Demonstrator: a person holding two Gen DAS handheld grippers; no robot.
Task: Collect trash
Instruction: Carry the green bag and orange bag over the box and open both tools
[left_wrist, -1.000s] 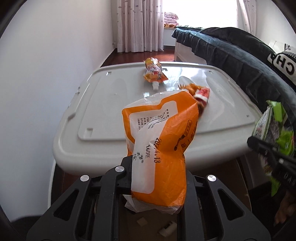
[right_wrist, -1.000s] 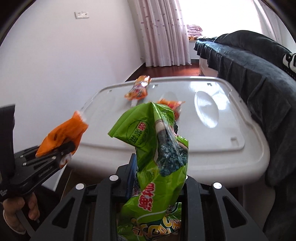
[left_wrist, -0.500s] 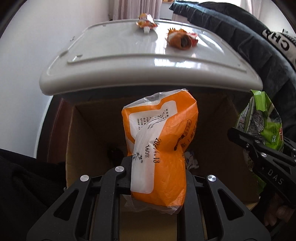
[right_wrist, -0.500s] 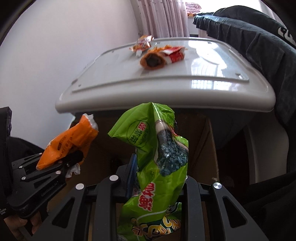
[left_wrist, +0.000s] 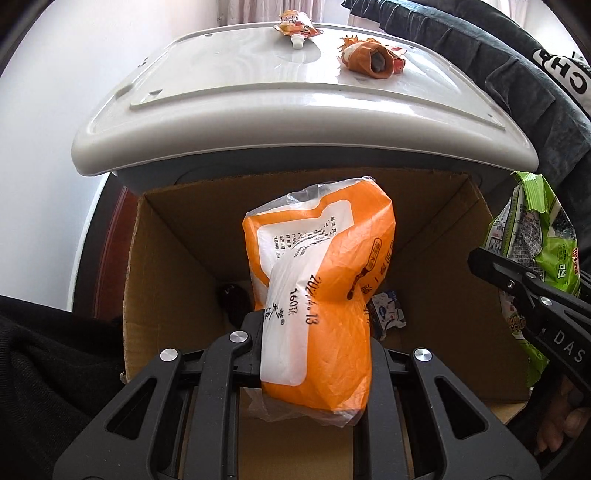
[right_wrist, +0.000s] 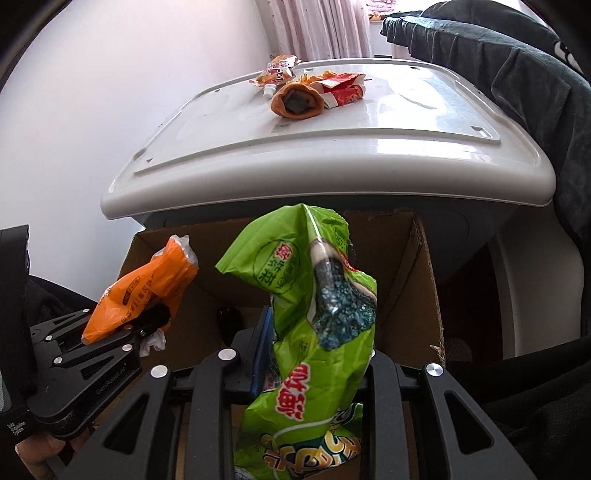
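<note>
My left gripper (left_wrist: 314, 332) is shut on an orange and white plastic bag (left_wrist: 325, 280) and holds it over an open cardboard box (left_wrist: 166, 266). My right gripper (right_wrist: 314, 354) is shut on a green snack bag (right_wrist: 314, 314) over the same box (right_wrist: 417, 280). Each gripper shows in the other's view: the right one with the green bag (left_wrist: 535, 254), the left one with the orange bag (right_wrist: 147, 284). An orange wrapper (left_wrist: 369, 61) and a spouted pouch (left_wrist: 295, 29) lie on the white lid (left_wrist: 258, 122).
The box stands on the floor in front of the white lidded bin (right_wrist: 332, 158). A few scraps (left_wrist: 388, 314) lie at the box's bottom. A dark blanket (right_wrist: 517, 74) covers furniture at the right. A white wall (right_wrist: 92, 92) is at the left.
Both grippers dropped from lid height and tilted down, bringing both bags over the open box. Both bags remain gripped.
</note>
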